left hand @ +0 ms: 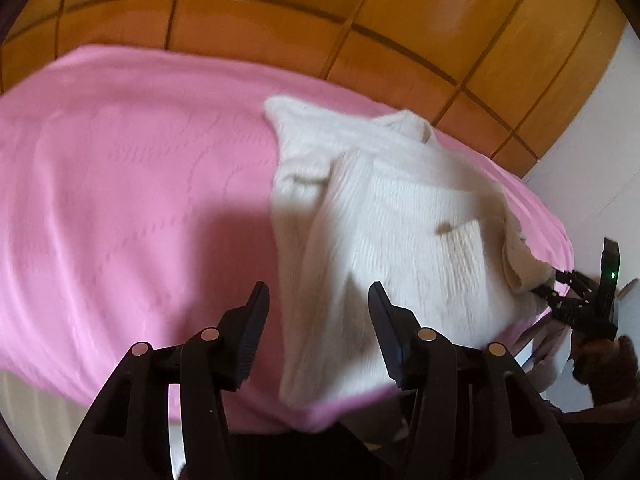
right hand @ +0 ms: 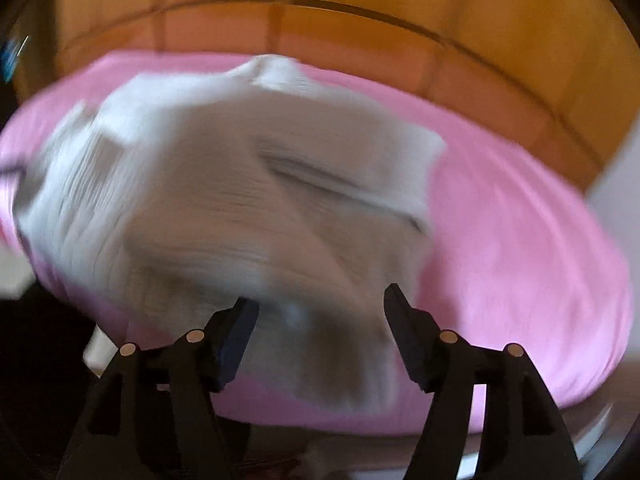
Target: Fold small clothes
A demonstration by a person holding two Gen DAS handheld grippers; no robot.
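Note:
A small white ribbed garment (left hand: 400, 216) with a patch pocket lies spread on a pink cover (left hand: 120, 184). My left gripper (left hand: 318, 308) hovers over the garment's near left edge, jaws apart, pads off the cloth. In the right wrist view, which is heavily blurred, the same white garment (right hand: 224, 184) fills the middle, and my right gripper (right hand: 320, 304) stands open above its near hem. The left wrist view also catches the right gripper (left hand: 551, 287) at the garment's right corner, where a hand (left hand: 604, 364) holds it.
Orange wooden panelling (left hand: 360, 4) rises behind the pink-covered surface. A white wall (left hand: 600, 152) stands at the right. The pink cover's front edge (left hand: 312, 420) drops off just under my left gripper. Bare pink cover spreads left of the garment.

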